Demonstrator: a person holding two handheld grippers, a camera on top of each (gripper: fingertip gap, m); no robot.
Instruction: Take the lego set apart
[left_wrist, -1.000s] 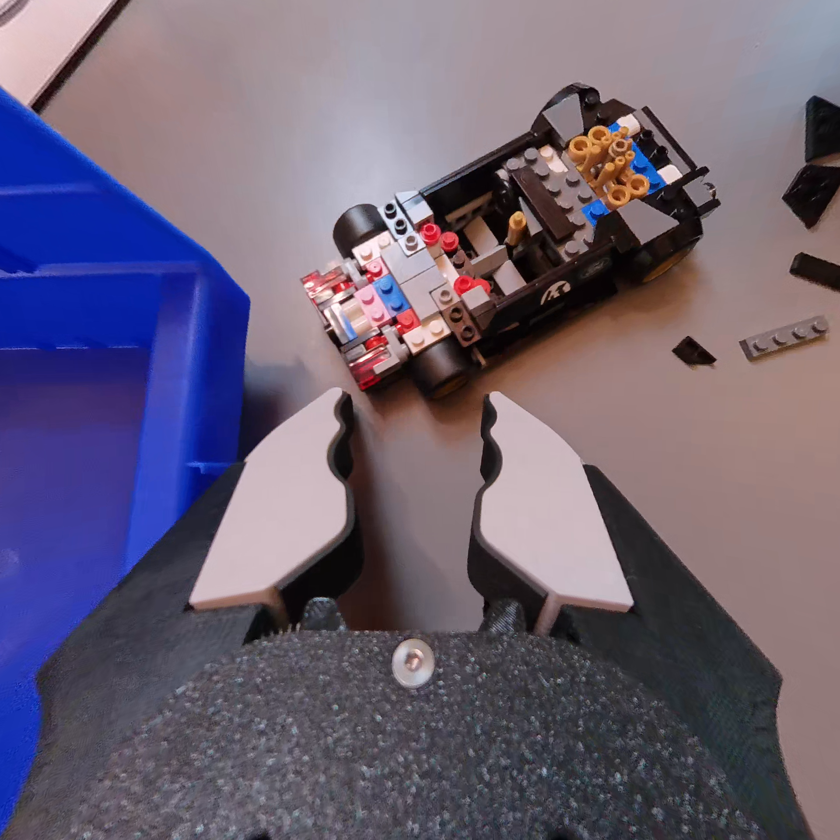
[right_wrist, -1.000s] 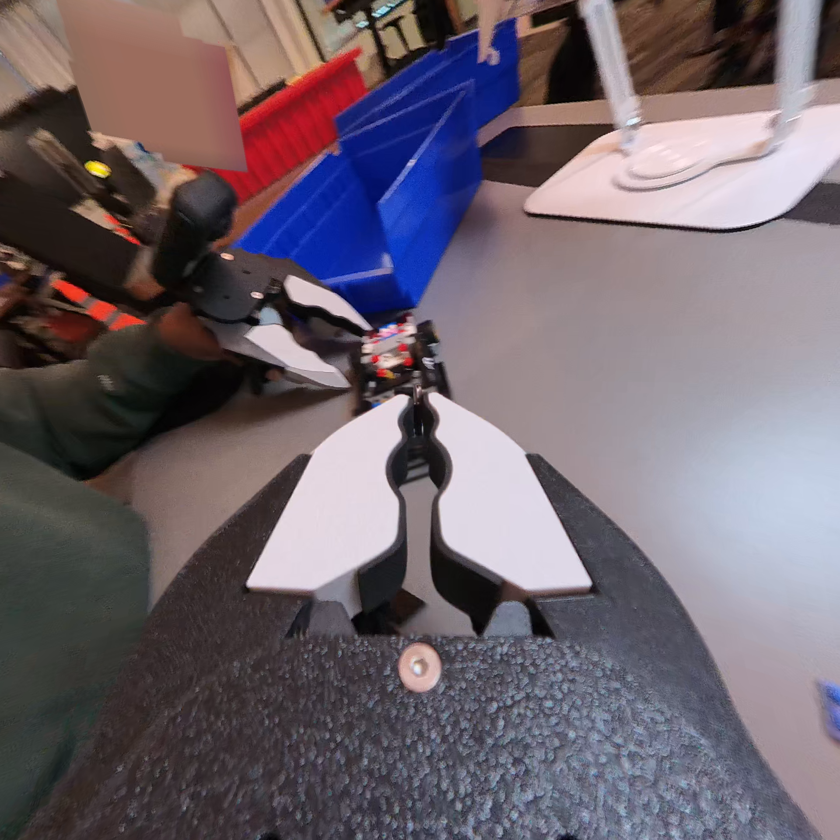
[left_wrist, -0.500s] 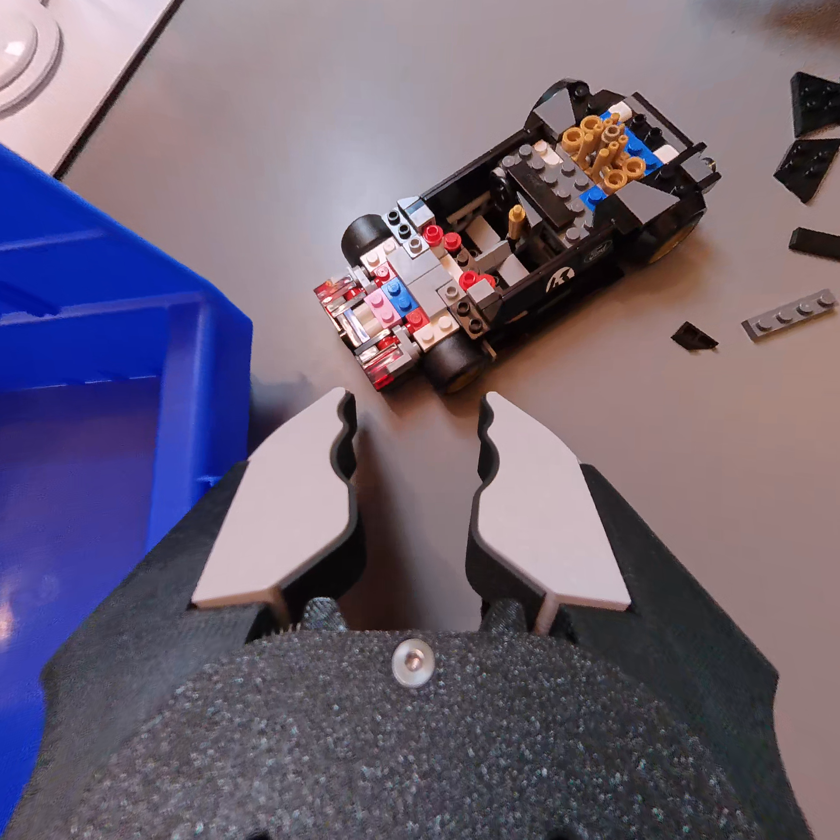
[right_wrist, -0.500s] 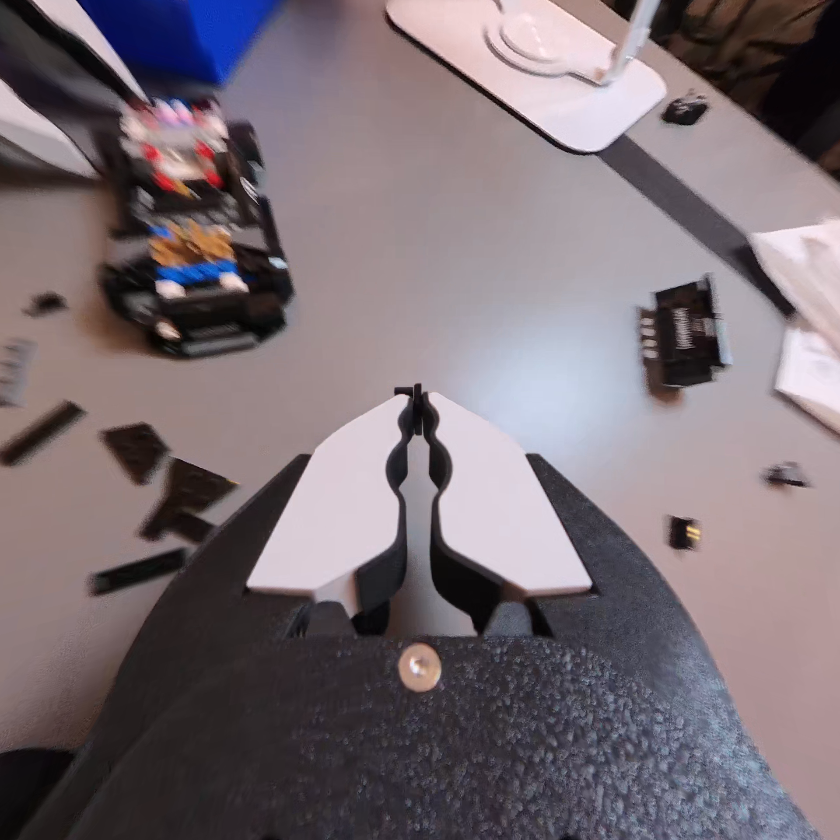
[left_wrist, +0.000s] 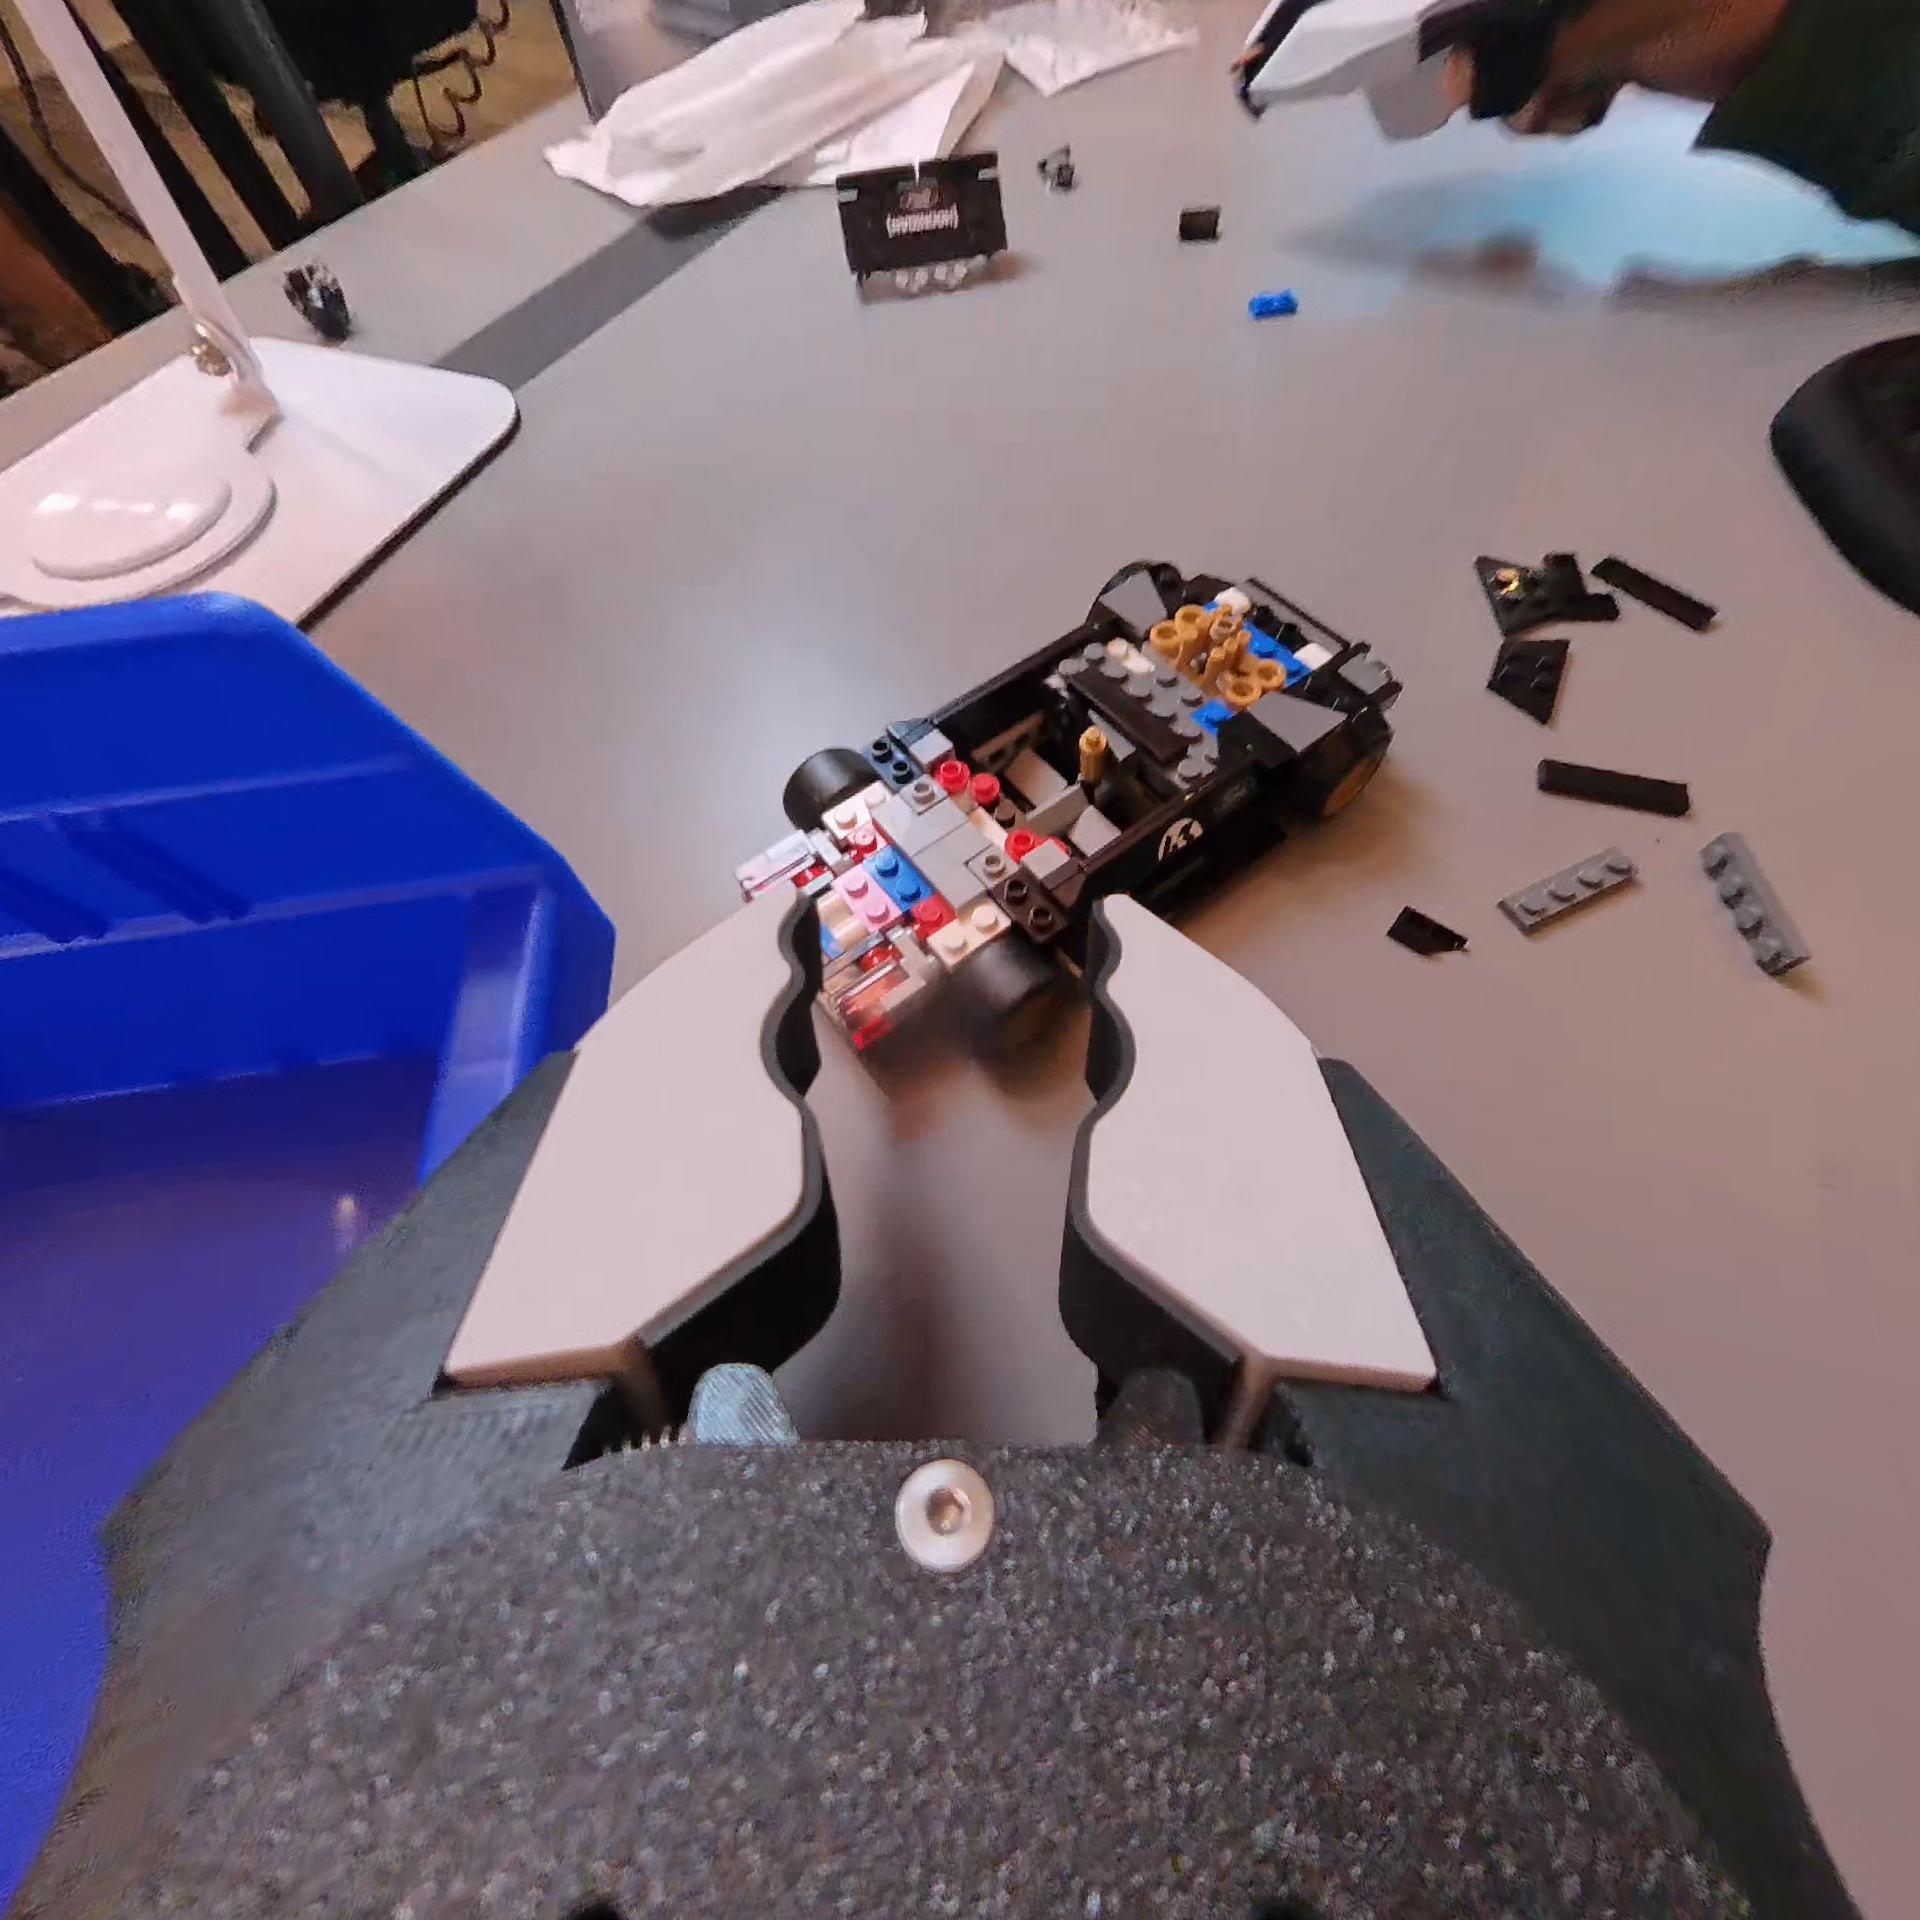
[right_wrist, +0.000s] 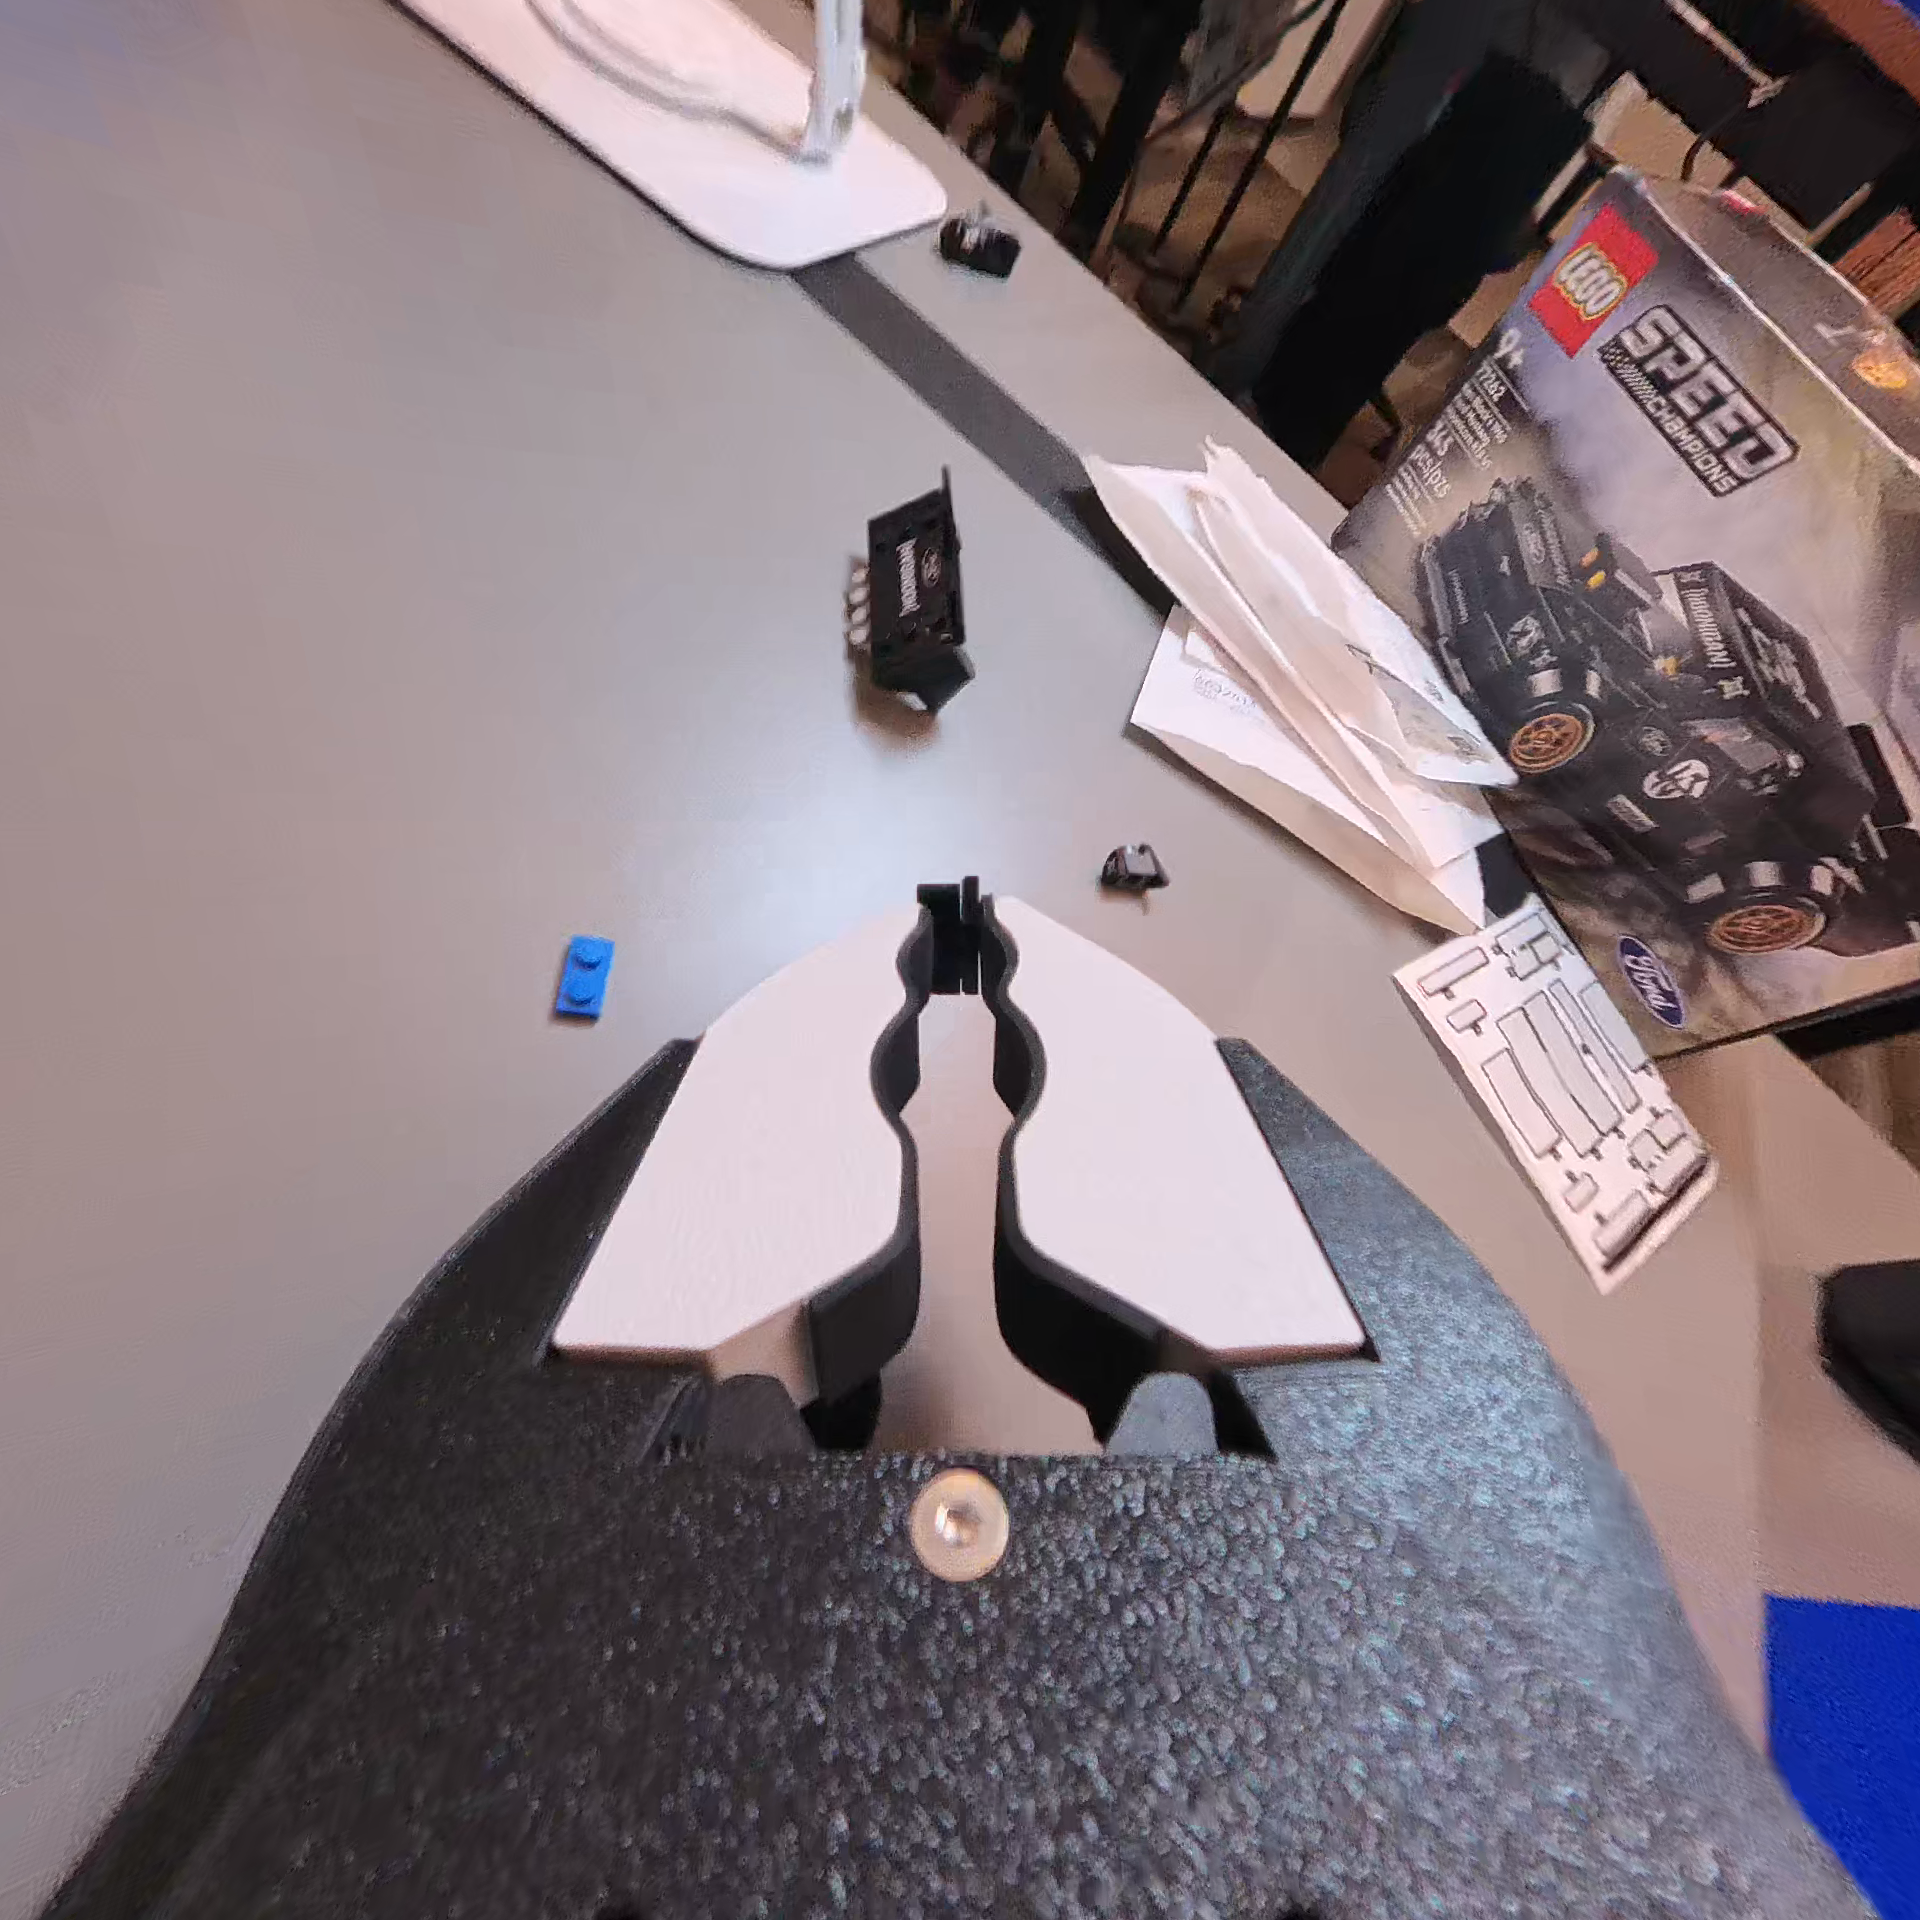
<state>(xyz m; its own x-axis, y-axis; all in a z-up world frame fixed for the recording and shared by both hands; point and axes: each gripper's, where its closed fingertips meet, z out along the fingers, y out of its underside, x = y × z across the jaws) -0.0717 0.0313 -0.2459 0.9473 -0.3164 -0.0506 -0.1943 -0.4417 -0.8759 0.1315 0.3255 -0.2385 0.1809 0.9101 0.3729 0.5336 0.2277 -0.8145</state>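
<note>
The left gripper (left_wrist: 940, 940) has its fingers spread apart, the tips flanking the near end of the lego car (left_wrist: 1070, 790) at frame centre; whether they touch it is hard to judge. The car sits on the grey table (left_wrist: 1039, 468), roof off, with coloured studs and a tan cluster exposed, and a small white emblem on its black side. A blue bin (left_wrist: 260, 831) fills the left edge. Loose black and grey plates (left_wrist: 1569, 888) lie at the right of the frame.

The right gripper (right_wrist: 951, 930) is pinched on a small black piece (right_wrist: 951, 935) that sticks out at the fingertips. Beyond it, toward the upper middle, lies a black printed panel (right_wrist: 914, 592) bearing white lettering; a blue two-stud plate (right_wrist: 584, 975) lies at the left. In the upper right stands the set's box (right_wrist: 1662, 623), printed with a red brand logo, titling and a picture of a black car, beside white paper sheets (right_wrist: 1299, 665) and a sticker sheet (right_wrist: 1558, 1091).
</note>
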